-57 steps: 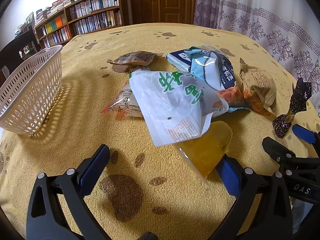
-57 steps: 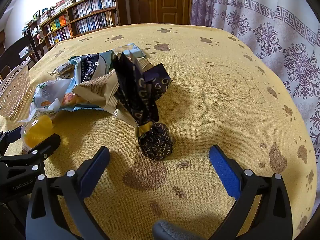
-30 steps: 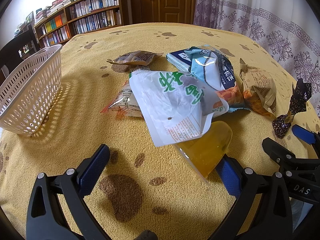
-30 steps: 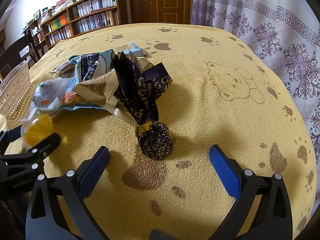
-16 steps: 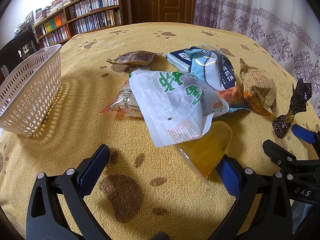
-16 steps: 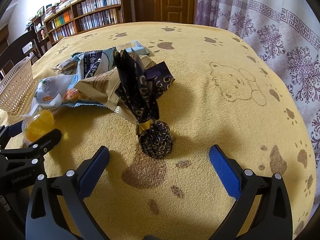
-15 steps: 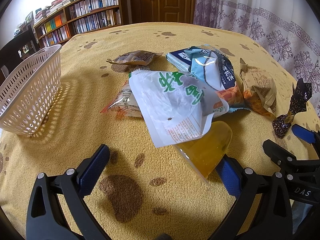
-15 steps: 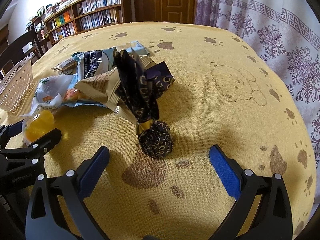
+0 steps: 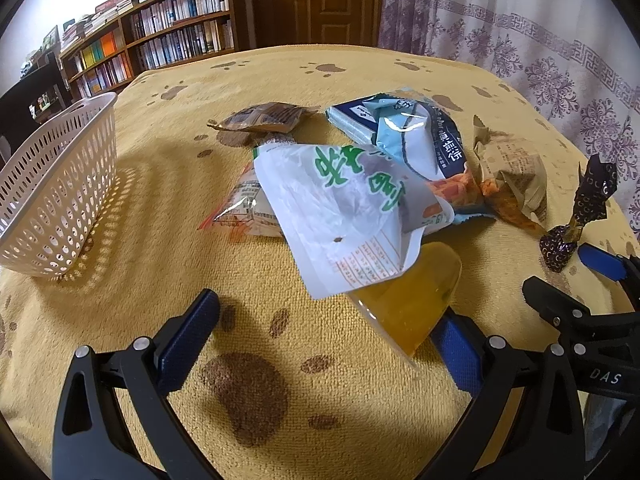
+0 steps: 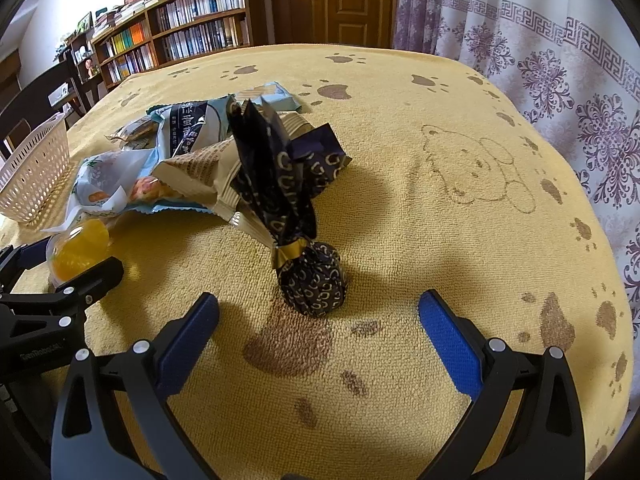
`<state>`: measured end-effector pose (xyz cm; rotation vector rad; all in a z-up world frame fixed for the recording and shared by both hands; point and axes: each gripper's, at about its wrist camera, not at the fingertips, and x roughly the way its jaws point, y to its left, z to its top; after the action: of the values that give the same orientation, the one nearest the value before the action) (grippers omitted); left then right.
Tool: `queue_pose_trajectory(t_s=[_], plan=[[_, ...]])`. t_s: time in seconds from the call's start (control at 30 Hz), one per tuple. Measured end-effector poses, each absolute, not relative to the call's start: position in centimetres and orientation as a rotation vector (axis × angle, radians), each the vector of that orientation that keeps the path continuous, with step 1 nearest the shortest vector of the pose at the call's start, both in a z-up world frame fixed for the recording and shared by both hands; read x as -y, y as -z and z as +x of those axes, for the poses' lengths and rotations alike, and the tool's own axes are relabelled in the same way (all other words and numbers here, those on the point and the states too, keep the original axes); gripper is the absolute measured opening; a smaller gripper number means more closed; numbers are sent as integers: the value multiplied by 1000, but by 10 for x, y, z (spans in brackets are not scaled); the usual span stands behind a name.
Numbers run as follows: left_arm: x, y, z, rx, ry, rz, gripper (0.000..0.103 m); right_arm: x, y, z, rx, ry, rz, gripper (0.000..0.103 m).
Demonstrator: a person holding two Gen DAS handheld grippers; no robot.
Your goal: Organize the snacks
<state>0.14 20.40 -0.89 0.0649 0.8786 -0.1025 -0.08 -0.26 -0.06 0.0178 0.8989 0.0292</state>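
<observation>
bear outline (image 10: 476,168) shows only in right view; basket (image 9: 60,184) fuller in left

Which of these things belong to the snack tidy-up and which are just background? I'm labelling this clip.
Part of the job:
white basket
white-and-green bag
orange jelly cup
blue packet
brown packet
dark foil-wrapped sweet

Just there:
bookshelf
door
curtain
</observation>
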Motion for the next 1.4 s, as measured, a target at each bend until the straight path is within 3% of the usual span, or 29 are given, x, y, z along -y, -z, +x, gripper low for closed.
queue_pose_trajectory(t_s=[0.53, 1.07, 1.2, 1.33, 1.4], plan=[[-223, -2, -38, -850, 185, 25, 101, 9, -3, -2, -916, -116, 7, 98], [-181, -12, -40, -810, 272, 133, 101, 37, -34, -6, -833, -134, 132, 98], [-178, -3, -28, -847, 299, 119, 80, 44, -36, -5, -824, -133, 161, 98], [-177, 0, -26, -854, 315, 107, 72, 42, -33, -2, -831, -139, 155, 98], [-176, 0, -27, -850, 329, 100, 63, 40, -31, -3, -832, -145, 148, 98]])
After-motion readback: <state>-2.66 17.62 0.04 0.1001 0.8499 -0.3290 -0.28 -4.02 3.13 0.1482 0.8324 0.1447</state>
